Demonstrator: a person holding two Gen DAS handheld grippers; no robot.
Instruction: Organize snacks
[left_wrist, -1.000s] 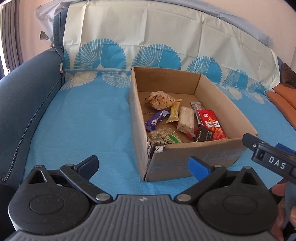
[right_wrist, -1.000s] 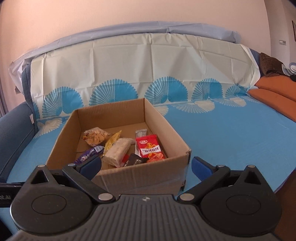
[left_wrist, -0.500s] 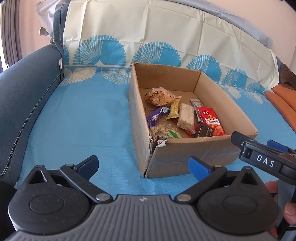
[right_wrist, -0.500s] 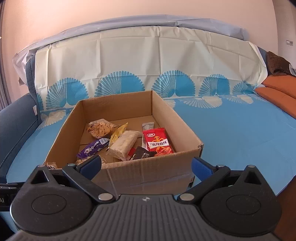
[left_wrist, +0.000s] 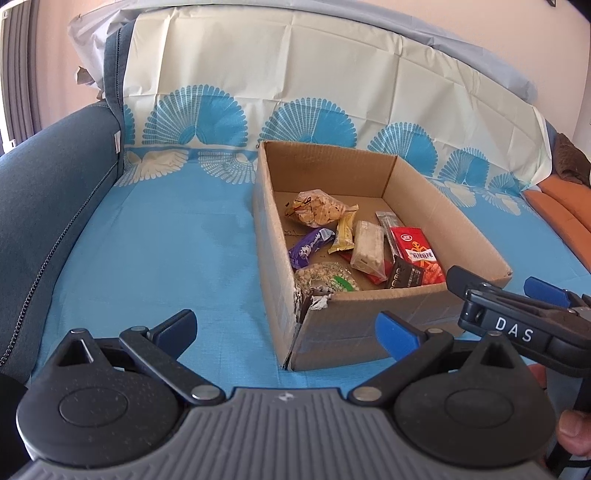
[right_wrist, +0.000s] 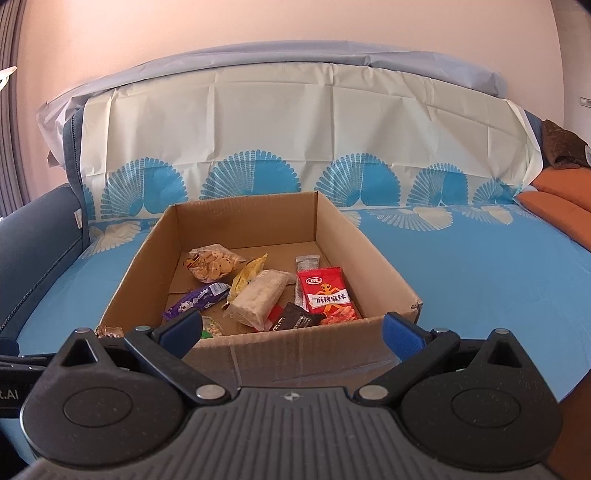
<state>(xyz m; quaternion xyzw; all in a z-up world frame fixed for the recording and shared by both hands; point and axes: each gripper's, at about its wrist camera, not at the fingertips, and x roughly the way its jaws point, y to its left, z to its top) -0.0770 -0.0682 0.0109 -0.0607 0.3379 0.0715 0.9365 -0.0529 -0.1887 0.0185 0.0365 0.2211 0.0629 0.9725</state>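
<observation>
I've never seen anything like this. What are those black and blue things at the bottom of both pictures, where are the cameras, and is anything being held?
Those are hand-held grippers, one in each of a person's hands, each with a camera looking along its two blue-tipped fingers. One picture comes from the left gripper, the other from the right gripper. Both stand open and hold nothing. Ahead, a cardboard box sits on a blue patterned cloth. Inside lie snacks: a red packet, a purple wrapper, a bag of crackers and others. In the left view, the right gripper shows at the side, with a hand beneath it.
</observation>
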